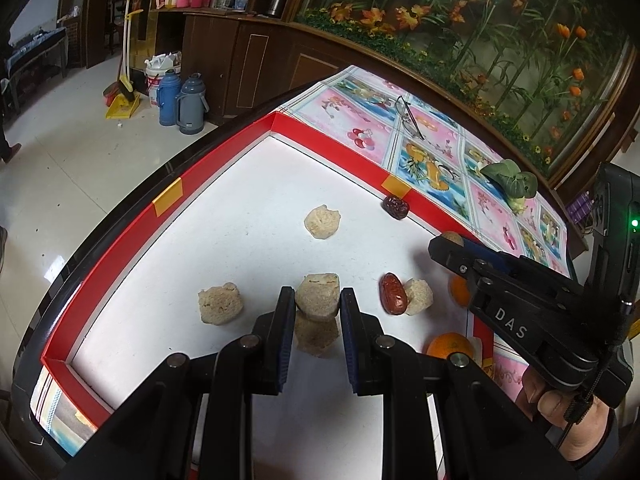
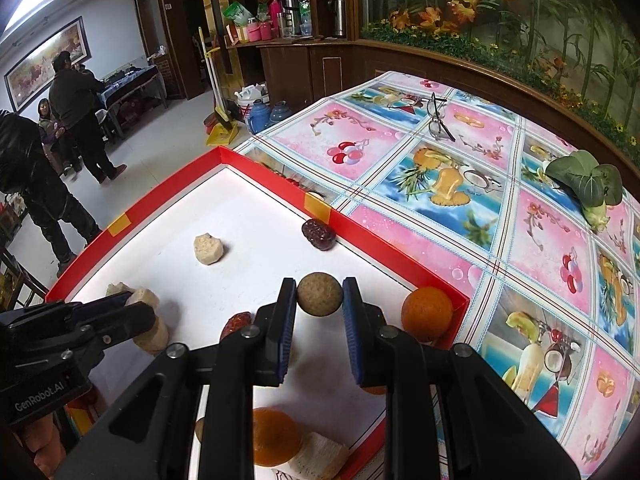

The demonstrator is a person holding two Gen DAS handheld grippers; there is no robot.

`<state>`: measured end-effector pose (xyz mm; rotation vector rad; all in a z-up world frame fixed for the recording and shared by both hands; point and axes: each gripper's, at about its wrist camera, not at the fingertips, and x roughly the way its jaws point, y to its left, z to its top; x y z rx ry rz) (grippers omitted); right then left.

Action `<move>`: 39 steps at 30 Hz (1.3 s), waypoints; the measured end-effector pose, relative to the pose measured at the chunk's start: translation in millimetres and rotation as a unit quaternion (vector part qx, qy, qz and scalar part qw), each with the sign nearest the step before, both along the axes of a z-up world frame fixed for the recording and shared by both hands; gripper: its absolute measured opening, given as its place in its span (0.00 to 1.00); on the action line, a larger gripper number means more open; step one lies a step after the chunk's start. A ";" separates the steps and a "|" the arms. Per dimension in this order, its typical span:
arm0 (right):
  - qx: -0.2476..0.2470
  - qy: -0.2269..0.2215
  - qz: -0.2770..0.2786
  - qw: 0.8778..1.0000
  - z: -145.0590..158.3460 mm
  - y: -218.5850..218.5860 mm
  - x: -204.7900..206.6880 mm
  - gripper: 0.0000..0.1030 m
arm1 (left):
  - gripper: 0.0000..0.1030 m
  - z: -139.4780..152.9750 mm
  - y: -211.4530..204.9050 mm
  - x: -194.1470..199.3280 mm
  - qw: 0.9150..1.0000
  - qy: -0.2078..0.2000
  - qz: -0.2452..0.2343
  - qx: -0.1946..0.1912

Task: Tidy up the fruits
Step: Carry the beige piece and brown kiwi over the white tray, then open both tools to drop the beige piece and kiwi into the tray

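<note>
A red-walled tray (image 1: 120,224) with a white floor holds the fruits. My left gripper (image 1: 316,300) is shut on a beige peeled fruit chunk (image 1: 318,294), held above another chunk (image 1: 314,336) on the floor. My right gripper (image 2: 319,296) is shut on a round brown fruit (image 2: 319,294) held over the tray; it also shows in the left wrist view (image 1: 452,240). Red dates (image 1: 394,294) (image 1: 396,207), more beige chunks (image 1: 220,303) (image 1: 322,222) (image 1: 418,297) and oranges (image 1: 450,346) (image 2: 427,312) lie in the tray.
The tray (image 2: 400,256) sits on a flowered tablecloth (image 2: 460,184). Eyeglasses (image 2: 438,118) and a green leafy vegetable (image 2: 586,184) lie on the cloth beyond the tray. An orange slice (image 2: 276,436) and a pale chunk (image 2: 320,456) lie near my right gripper's base. People stand far left.
</note>
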<state>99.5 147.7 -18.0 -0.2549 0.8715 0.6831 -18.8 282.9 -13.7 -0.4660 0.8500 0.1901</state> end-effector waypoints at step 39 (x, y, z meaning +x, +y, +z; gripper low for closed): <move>-0.018 -0.016 0.012 1.000 12.5 -12.9 -16.7 1.00 | 0.84 16.7 -2.1 -30.9 0.991 0.003 0.084 0.103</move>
